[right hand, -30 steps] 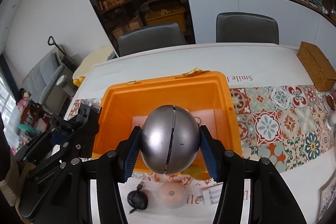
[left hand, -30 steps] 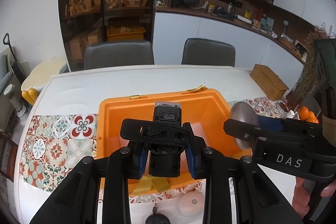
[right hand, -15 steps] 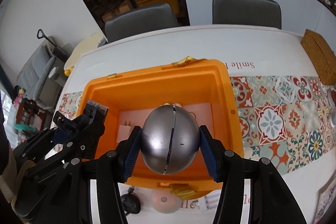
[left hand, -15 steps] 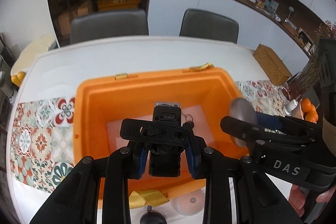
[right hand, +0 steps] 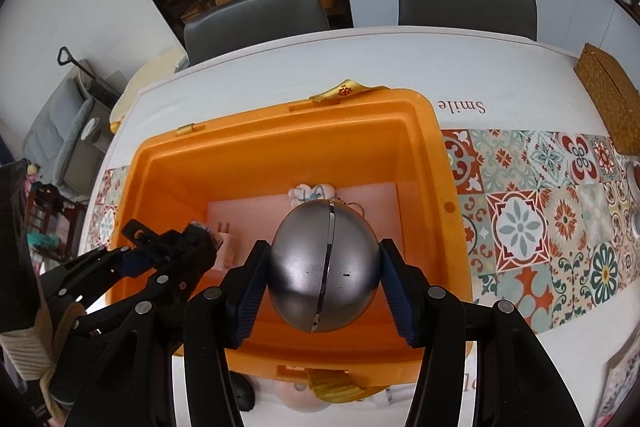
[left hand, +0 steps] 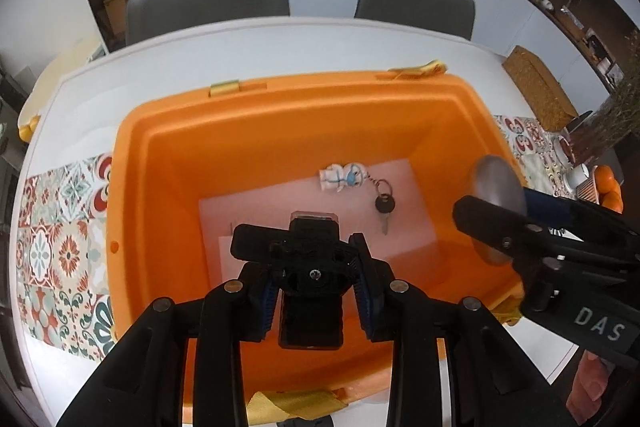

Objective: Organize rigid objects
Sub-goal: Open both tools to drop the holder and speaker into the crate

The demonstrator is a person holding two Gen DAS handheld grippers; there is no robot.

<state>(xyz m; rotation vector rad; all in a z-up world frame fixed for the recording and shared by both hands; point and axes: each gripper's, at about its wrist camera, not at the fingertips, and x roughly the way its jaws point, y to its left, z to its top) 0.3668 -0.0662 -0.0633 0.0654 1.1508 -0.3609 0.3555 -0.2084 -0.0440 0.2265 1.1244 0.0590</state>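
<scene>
Two items already lie in the orange bin (left hand: 132,163) on the counter (right hand: 280,63) — a keychain figurine (left hand: 344,178) and something white. Both grippers hang over it loaded: the left gripper (left hand: 316,291) pinching a black device (left hand: 312,311), the right gripper (right hand: 324,291) clamping a silver ball (right hand: 324,263). Neither is released yet.

- storage bin (left hand: 132,163): bright orange; pale pink sheet (left hand: 404,183) on its floor
- sphere (right hand: 324,267): brushed silver-grey, bright seam down the middle
- left claw (left hand: 316,287) and right claw (right hand: 326,291): black frames, blue pads
- table (right hand: 280,67): white; runner (right hand: 540,219) of red, teal and cream floral tiles
- woven box (right hand: 608,91): golden brown
- chairs (left hand: 208,3): dark grey
</scene>
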